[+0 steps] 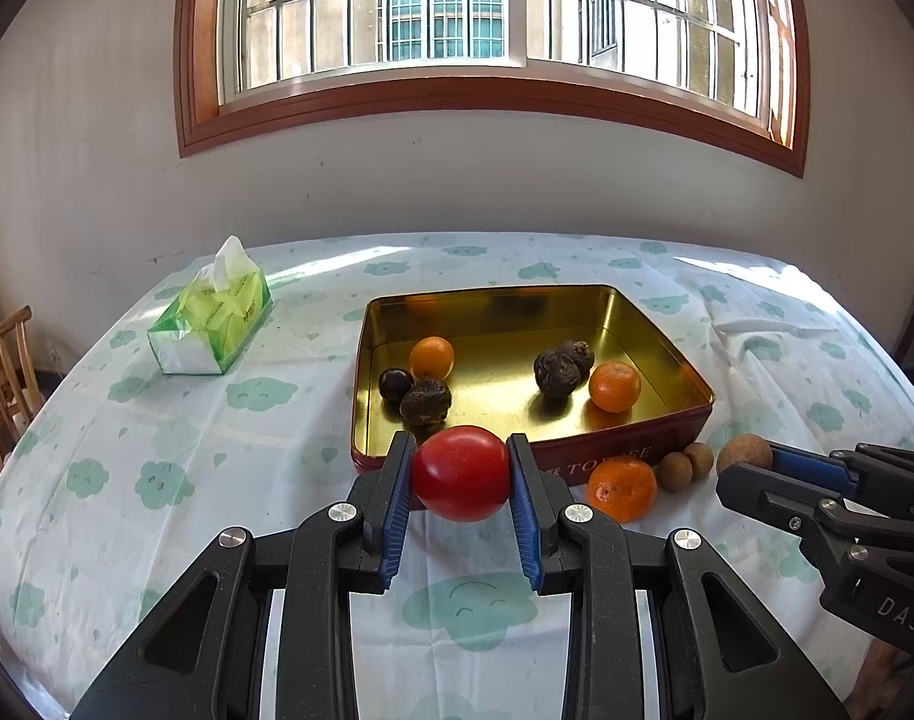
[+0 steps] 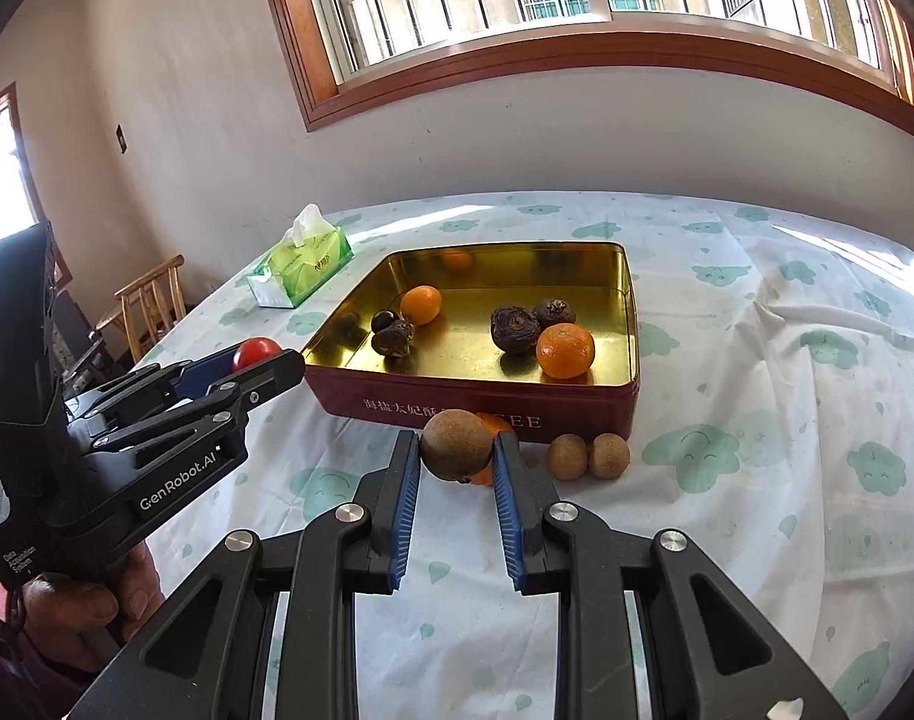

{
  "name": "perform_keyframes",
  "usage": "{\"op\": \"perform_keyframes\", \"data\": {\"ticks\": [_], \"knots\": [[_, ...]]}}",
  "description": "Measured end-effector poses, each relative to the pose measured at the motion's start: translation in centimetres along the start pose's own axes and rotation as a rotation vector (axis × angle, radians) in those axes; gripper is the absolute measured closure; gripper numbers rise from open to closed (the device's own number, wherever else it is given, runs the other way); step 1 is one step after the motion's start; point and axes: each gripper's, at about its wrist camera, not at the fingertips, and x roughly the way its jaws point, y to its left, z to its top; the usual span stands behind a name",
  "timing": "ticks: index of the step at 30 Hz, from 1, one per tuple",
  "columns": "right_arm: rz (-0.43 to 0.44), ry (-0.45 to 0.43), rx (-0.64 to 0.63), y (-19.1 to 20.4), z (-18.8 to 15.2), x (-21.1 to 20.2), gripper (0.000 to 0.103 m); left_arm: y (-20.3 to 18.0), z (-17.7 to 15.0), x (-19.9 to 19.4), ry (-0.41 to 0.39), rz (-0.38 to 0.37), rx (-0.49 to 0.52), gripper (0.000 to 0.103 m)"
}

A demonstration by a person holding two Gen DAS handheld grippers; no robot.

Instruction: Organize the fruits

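I've got both tools loaded: left tool (image 1: 460, 474) pinching the tomato (image 1: 460, 473), right tool (image 2: 457, 450) pinching a brown fruit (image 2: 456, 443). Both off the bench, w/ the tin (image 1: 577, 462) just ahead, prob. for dropping in.

Each fisheye camera looks forward and down along its own fingers, close above the bench (image 1: 157, 420). Both views share the gold tin (image 1: 661, 333) (image 2: 628, 300), the window wall, and each other's gripper.
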Motion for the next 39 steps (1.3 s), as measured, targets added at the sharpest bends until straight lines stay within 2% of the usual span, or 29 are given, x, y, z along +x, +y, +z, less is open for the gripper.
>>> {"op": "perform_keyframes", "data": {"ticks": [21, 39], "knots": [[0.018, -0.020, -0.015, 0.6, 3.8, 2.7, 0.080, 1.4, 2.5, 3.0, 0.012, 0.018, -0.029, 0.072], [0.027, 0.010, -0.002, -0.1, 4.6, 6.0, 0.080, 1.9, 3.9, 6.5, 0.038, 0.025, -0.031, 0.072]]}}
